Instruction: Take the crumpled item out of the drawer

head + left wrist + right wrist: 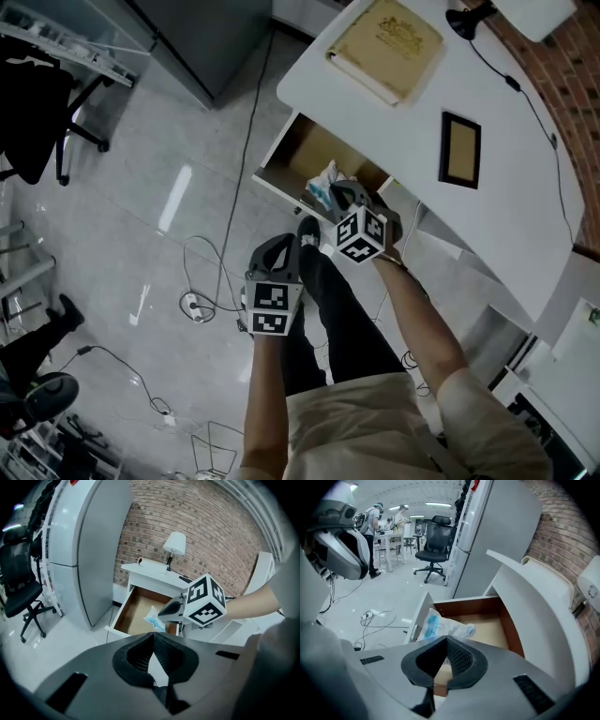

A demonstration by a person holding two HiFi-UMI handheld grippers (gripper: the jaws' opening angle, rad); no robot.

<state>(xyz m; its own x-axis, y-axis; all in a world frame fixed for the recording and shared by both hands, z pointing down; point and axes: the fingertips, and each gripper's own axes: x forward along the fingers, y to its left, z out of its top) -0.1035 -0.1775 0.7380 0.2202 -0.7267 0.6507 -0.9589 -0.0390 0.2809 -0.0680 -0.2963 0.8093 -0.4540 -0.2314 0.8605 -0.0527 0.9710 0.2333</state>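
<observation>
The wooden drawer (281, 145) stands pulled out of the white desk. A crumpled white-and-blue plastic packet (324, 181) is at the drawer's front edge, lifted above the drawer floor. My right gripper (339, 194) is shut on it. In the right gripper view the packet (440, 625) bulges out just past the closed jaws (446, 639), over the drawer (487, 604). The left gripper view shows the packet (153, 618) hanging from the right gripper's tips. My left gripper (281, 246) hangs lower and left of the drawer, over the floor, shut and empty (153, 635).
The white desk top (487, 216) carries a tan book (386, 47), a dark framed panel (460, 148) and a lamp (175, 543). A grey cabinet (202, 37) stands left of the desk. Cables and a plug (195, 305) lie on the floor. An office chair (37, 112) stands far left.
</observation>
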